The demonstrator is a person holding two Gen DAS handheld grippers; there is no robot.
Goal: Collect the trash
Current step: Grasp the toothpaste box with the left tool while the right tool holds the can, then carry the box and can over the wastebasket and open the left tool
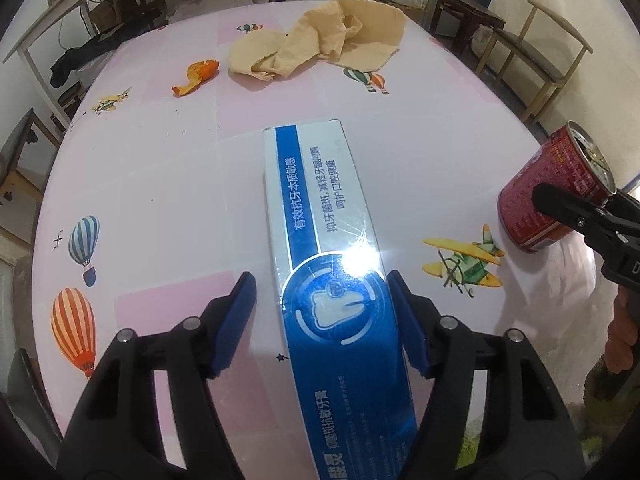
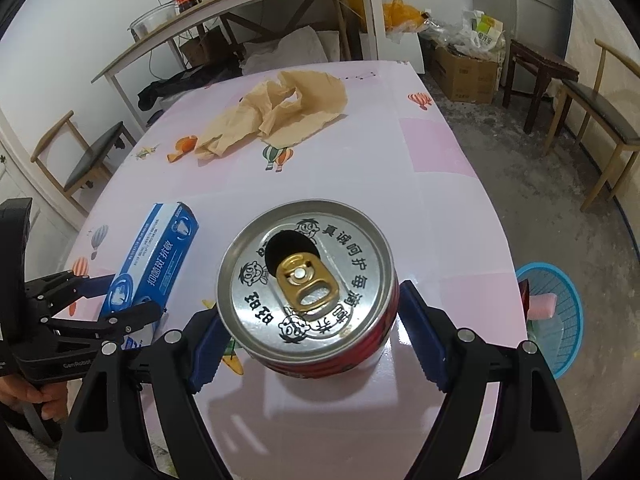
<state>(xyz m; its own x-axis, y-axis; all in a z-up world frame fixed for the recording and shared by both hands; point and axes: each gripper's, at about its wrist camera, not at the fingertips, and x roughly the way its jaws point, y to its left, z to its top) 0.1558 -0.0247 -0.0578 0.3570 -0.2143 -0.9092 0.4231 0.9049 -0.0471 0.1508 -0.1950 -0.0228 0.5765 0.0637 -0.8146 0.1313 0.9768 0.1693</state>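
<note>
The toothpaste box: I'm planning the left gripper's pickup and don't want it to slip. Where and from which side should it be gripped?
Grip the toothpaste box across its two long narrow sides near the close end, coming down from above. It lies flat on the table, lengthwise between the left gripper pads, which already straddle it with a gap on each side, so closing there should catch parallel flat faces.

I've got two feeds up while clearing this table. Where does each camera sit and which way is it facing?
Left wrist: on the left gripper, looking down along its open fingers astride the blue-and-white toothpaste box on the pink table; the right gripper shows too.
Right wrist: on the right gripper, above the opened red drink can; a hand shows.
Shared: box, can, crumpled brown paper, orange peel.
</note>
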